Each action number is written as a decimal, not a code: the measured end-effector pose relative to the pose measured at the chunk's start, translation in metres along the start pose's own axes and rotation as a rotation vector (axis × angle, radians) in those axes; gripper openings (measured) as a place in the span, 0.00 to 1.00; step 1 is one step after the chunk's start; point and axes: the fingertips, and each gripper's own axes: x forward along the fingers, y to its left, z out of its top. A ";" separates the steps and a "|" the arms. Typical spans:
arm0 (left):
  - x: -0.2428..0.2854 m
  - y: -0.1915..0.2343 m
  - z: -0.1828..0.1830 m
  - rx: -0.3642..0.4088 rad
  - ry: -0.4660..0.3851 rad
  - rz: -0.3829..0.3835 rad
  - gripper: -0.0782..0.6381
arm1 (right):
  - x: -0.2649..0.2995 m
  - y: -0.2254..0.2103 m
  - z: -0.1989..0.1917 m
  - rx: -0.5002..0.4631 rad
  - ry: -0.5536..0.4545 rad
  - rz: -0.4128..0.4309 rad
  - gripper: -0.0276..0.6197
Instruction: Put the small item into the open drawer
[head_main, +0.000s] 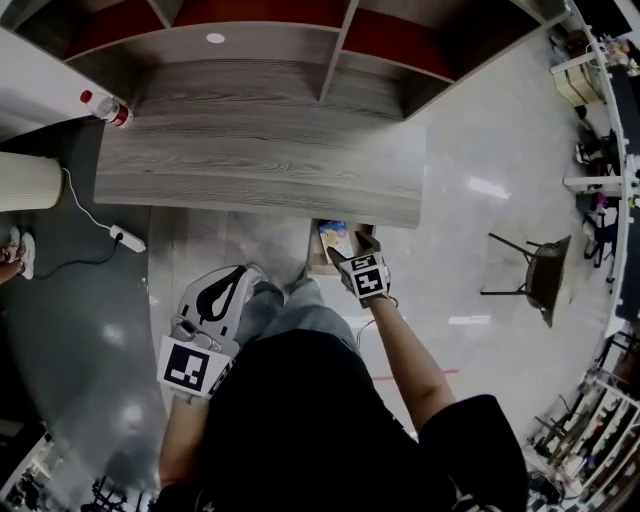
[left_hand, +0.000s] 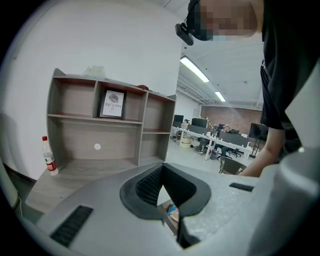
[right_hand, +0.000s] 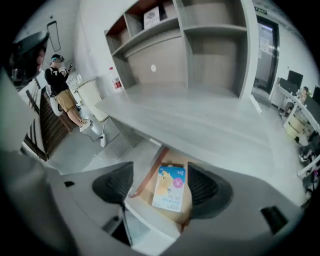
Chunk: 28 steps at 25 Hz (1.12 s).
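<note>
One grey wood-grain table (head_main: 260, 170) with a shelf unit on its back fills the top of the head view, and one open drawer (head_main: 314, 262) juts from under its front edge; the drawer's near end is covered by a gripper. Of the two grippers, the right gripper (head_main: 356, 252) is held out on a nearly straight arm just above the drawer, jaws apart and touching nothing; the left gripper (head_main: 245, 275) is drawn back against the person's thigh, jaws together and empty. One small blue-and-white box (right_hand: 170, 187) lies flat on the drawer floor; its print is too small to read.
</note>
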 end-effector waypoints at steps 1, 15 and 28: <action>0.001 0.001 0.004 0.002 -0.018 -0.004 0.11 | -0.011 0.001 0.013 -0.007 -0.032 -0.005 0.56; 0.009 0.011 0.043 0.022 -0.153 -0.027 0.11 | -0.159 0.026 0.148 -0.095 -0.378 -0.066 0.28; -0.003 0.023 0.072 0.051 -0.218 -0.015 0.11 | -0.263 0.056 0.226 -0.176 -0.650 -0.076 0.17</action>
